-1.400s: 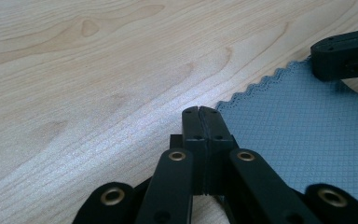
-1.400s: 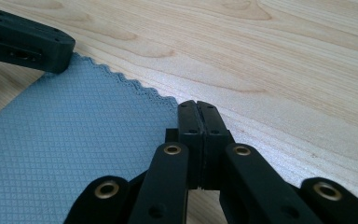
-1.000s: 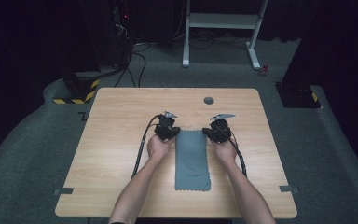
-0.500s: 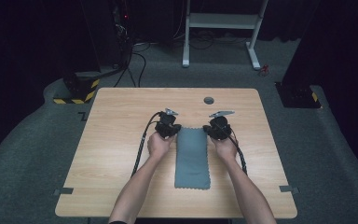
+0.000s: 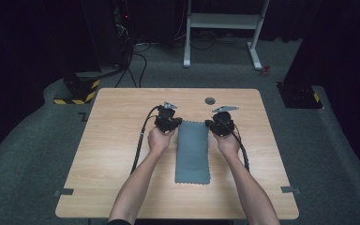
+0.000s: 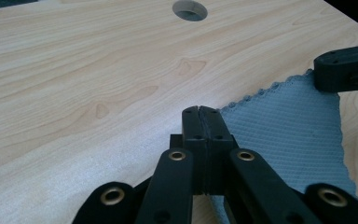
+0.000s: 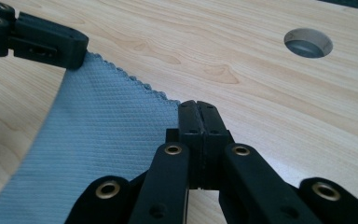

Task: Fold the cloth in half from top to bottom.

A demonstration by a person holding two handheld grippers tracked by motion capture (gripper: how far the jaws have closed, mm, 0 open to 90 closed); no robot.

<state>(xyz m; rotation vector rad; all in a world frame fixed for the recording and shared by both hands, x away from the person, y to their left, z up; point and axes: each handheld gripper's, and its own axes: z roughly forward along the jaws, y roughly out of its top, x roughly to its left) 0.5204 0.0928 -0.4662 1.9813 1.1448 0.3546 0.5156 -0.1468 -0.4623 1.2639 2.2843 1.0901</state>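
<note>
The light wood worktop (image 5: 122, 140) stands on grey carpet (image 5: 28, 154) in a dark room; both tools, left (image 5: 168, 123) and right (image 5: 221, 125), are pinched tight at the far corners of the grey cloth (image 5: 193, 152).

Around my grippers the table (image 5: 117, 154) lies bare on every side. Only the grey cloth (image 5: 193, 150) between them and a cable hole (image 5: 210, 100) beyond interrupt it.

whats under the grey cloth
The grey cloth lies flat on the wooden table, bare wood showing all round it. Whatever might lie beneath is covered, though no bulge shows.
</note>
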